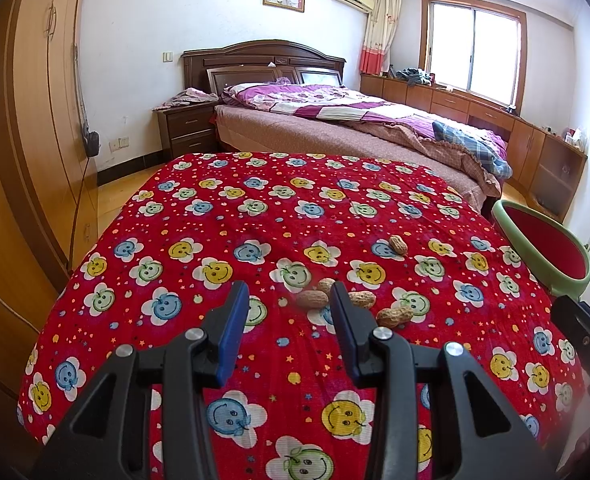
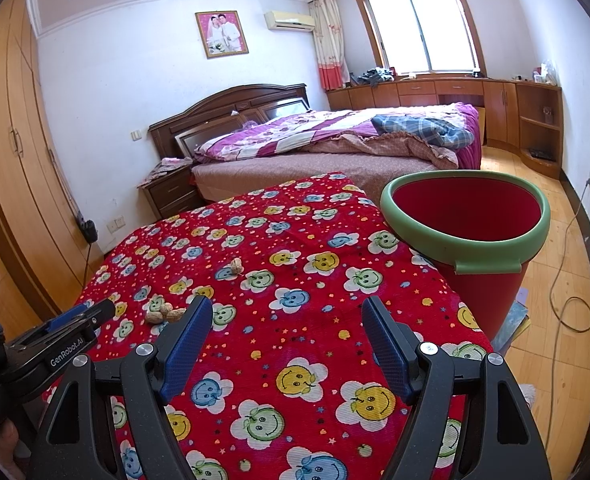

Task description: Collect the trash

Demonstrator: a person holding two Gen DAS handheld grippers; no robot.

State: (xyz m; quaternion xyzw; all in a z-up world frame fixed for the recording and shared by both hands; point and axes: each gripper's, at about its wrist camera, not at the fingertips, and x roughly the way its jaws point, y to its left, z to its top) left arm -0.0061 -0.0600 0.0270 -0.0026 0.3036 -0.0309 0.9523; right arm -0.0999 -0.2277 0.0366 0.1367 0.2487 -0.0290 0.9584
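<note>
Several peanut shells lie in a cluster on the red smiley-flower tablecloth, and a single peanut sits farther back to the right. My left gripper hovers just short of the cluster, open, with nothing between its blue pads. Its right fingertip overlaps the shells. In the right wrist view the cluster and the lone peanut lie to the left, with the left gripper beside the cluster. My right gripper stands wide open over bare cloth. A red bucket with a green rim stands at the table's right edge.
The same bucket shows at the right in the left wrist view. A bed with purple bedding lies beyond the table, with a wardrobe on the left. A cable trails over the wooden floor at the right.
</note>
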